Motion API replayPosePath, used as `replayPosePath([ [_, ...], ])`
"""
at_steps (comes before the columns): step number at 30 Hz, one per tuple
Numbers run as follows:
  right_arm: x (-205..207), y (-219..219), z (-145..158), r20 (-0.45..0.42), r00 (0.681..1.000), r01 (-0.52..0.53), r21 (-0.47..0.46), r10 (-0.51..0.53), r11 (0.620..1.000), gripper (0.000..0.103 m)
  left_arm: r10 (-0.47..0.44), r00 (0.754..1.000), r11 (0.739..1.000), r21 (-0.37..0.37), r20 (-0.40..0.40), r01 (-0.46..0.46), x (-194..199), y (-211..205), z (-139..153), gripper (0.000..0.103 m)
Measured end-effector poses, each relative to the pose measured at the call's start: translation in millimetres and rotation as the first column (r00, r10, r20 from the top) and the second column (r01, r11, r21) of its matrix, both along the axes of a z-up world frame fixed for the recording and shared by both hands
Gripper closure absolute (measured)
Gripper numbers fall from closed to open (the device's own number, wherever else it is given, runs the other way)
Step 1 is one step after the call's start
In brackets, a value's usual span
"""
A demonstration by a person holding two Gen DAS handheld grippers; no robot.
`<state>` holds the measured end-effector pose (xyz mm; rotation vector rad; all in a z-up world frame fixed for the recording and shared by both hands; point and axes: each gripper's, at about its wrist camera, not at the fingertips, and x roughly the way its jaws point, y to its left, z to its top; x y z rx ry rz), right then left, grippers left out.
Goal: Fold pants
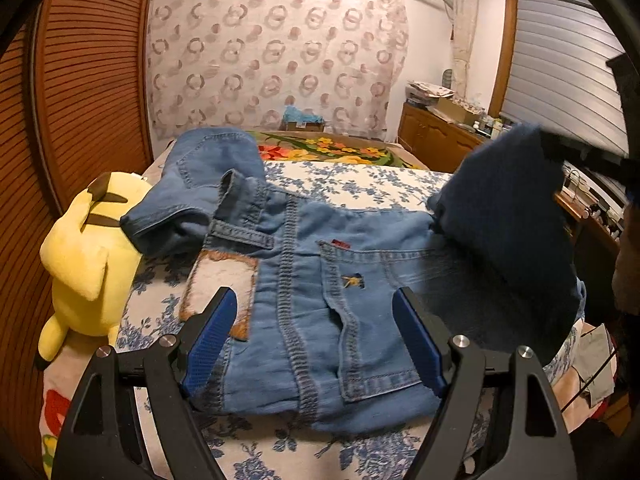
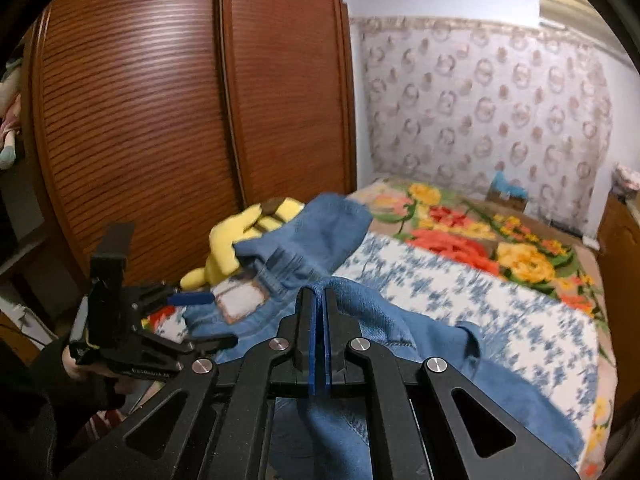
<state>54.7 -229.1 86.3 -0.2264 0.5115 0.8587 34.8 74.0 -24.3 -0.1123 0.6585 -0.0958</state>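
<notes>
Jeans (image 1: 320, 320) lie seat-up across the floral bedspread (image 1: 360, 184), beside a yellow plush toy (image 1: 84, 264). Folding looks barely begun: one leg (image 1: 200, 184) is still crumpled toward the plush, while the right gripper (image 2: 320, 312), clenched on the other leg's denim, lifts it over the seat. The left gripper (image 1: 316, 344) hovers spread wide above the waistband, holding nothing.

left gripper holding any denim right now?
No. In the left wrist view the left gripper has its jaws spread wide above the jeans, with no fabric pinched between the blue pads.
</notes>
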Motion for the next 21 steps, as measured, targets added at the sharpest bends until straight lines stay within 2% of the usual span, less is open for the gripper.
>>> replayPosePath([
  [5, 15, 19, -12, -0.027, 1.0, 0.008, -0.036, -0.009, 0.999, 0.101, 0.02, 1.0, 1.0, -0.005, -0.012, -0.02, 0, 7, -7, 0.022],
  [7, 18, 20, -9, -0.021, 1.0, 0.02, -0.046, -0.021, 0.999, 0.086, 0.022, 1.0, 1.0, -0.007, -0.011, -0.022, 0, 8, -7, 0.022],
  [11, 17, 20, -2, 0.005, 1.0, 0.025, -0.047, -0.025, 0.999, 0.075, 0.014, 1.0, 1.0, -0.011, -0.009, -0.014, 1, 7, -7, 0.022],
  [13, 15, 17, -6, 0.018, 0.999, 0.039, -0.046, -0.038, 0.998, 0.067, 0.005, 1.0, 1.0, -0.007, -0.007, -0.005, 0, 4, -6, 0.022],
  [16, 12, 10, -12, 0.016, 0.998, 0.068, -0.045, -0.068, 0.997, 0.062, -0.019, 1.0, 1.0, 0.0, -0.007, 0.019, 1, -4, -6, 0.022],
  [21, 13, 2, -25, -0.02, 0.994, 0.109, -0.065, -0.11, 0.992, 0.062, -0.059, 0.998, 0.998, 0.006, -0.008, 0.059, 1, -20, -6, 0.022],
])
